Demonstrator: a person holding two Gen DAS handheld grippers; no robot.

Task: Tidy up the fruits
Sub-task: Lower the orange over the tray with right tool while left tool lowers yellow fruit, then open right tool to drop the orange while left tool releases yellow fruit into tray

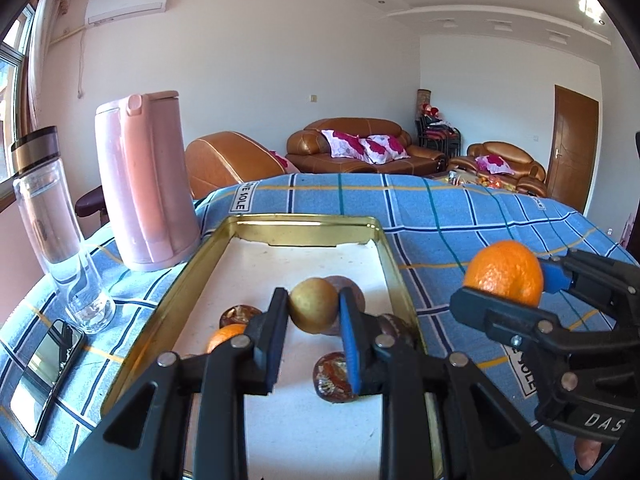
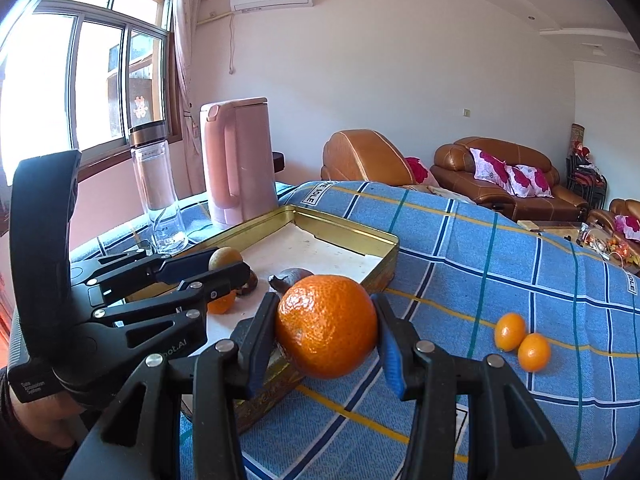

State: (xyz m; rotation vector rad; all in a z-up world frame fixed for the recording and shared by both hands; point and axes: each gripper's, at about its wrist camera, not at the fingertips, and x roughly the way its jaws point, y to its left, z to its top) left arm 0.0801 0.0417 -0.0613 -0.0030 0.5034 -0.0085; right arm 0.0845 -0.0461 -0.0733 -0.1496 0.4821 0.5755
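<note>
My left gripper (image 1: 314, 308) is shut on a small yellow-brown round fruit (image 1: 313, 305) and holds it over the gold tin tray (image 1: 304, 222). The tray holds several dark brown fruits (image 1: 334, 376) and a small orange fruit (image 1: 224, 336). My right gripper (image 2: 326, 330) is shut on a large orange (image 2: 326, 326) and holds it above the tray's right rim; it also shows in the left wrist view (image 1: 504, 274). Two small kumquats (image 2: 520, 340) lie on the blue checked cloth to the right. The left gripper also shows in the right wrist view (image 2: 226, 266).
A pink kettle (image 1: 146, 184) and a clear bottle (image 1: 48, 208) stand left of the tray at the back. A glass (image 1: 90, 304) and a phone (image 1: 44, 376) lie at the left. The blue checked cloth (image 2: 520, 264) covers the table. Sofas stand behind.
</note>
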